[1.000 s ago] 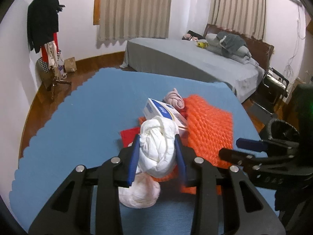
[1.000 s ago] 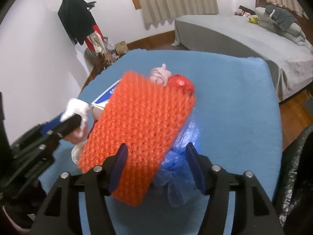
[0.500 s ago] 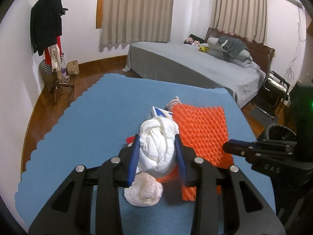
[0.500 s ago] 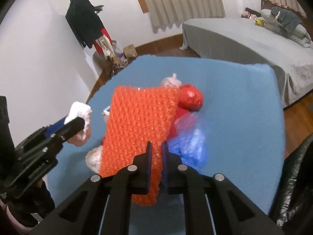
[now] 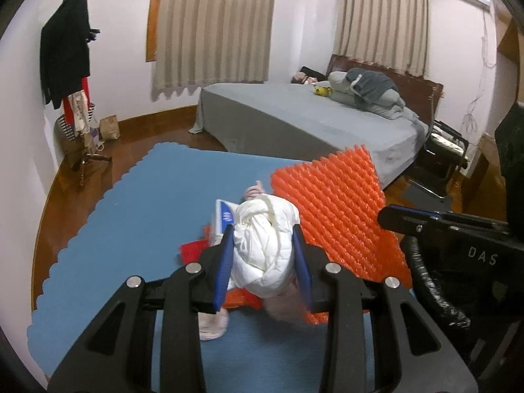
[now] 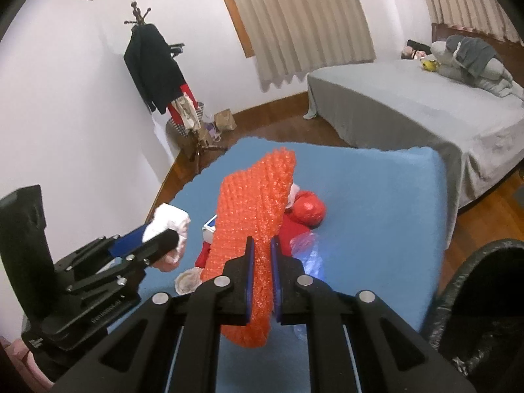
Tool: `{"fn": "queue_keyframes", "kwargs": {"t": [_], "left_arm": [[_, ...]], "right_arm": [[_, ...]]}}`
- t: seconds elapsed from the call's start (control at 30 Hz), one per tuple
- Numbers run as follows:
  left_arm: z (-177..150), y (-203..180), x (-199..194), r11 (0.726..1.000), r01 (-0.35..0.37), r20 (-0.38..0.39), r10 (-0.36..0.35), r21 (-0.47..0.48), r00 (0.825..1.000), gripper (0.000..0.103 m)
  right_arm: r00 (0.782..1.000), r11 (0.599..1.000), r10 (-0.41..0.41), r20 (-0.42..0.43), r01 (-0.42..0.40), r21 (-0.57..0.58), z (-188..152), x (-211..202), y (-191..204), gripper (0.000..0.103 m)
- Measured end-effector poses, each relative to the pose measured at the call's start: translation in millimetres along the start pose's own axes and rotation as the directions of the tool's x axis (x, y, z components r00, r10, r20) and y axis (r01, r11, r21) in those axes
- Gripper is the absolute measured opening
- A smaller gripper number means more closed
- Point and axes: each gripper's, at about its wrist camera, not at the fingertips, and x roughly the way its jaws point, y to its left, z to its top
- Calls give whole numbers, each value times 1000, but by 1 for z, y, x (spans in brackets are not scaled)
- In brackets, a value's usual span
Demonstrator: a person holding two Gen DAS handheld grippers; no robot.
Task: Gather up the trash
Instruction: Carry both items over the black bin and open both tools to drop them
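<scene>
My left gripper is shut on a crumpled white wad and holds it above the blue mat. It shows from the side in the right wrist view. My right gripper is shut on an orange bubble-wrap sheet, lifted off the mat; the sheet also shows in the left wrist view. On the mat lie a blue-and-white box, a red ball, a clear blue plastic bag and a pale wad.
A black trash bag stands open at the right by the mat's edge. A grey bed stands behind the mat. A coat rack stands at the left wall. A folding chair stands at the right.
My right gripper shut on the orange bubble wrap and lifted it up off the pile. My left gripper rose with the white wad still held.
</scene>
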Motion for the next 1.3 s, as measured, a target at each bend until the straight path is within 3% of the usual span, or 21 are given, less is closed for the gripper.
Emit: {"fn": "queue_keyframes", "kwargs": {"t": [0.3,0.53,0.87,1.13,1.23,1.27,1.3], "left_arm": [[1,-53,0,996,82,7,-82,43,997,33],[-5,-115,11,974,197,-13,-197,107,980,33],[-19,-208,42,910,369,-84,-359,191,930,33],[-34,-270,68,845,495,-166,-468,202,868,34],[-38,-284,75,823,532,-186,-501,202,845,45],[-40,-288,78,815,544,-197,-511,199,837,55],[-41,-289,81,814,547,-201,-513,197,835,60]], "right_arm": [[994,995,-93,52,91,51,-6,-53,-32,9],[972,968,-224,70,214,128,-22,-99,-81,9],[906,877,-422,29,400,265,-60,-151,-162,9],[858,803,-513,-20,488,343,-89,-173,-205,9],[846,781,-532,-43,510,360,-99,-178,-218,13],[838,770,-544,-48,521,368,-101,-179,-221,14],[838,768,-544,-51,521,371,-102,-179,-225,22]]}}
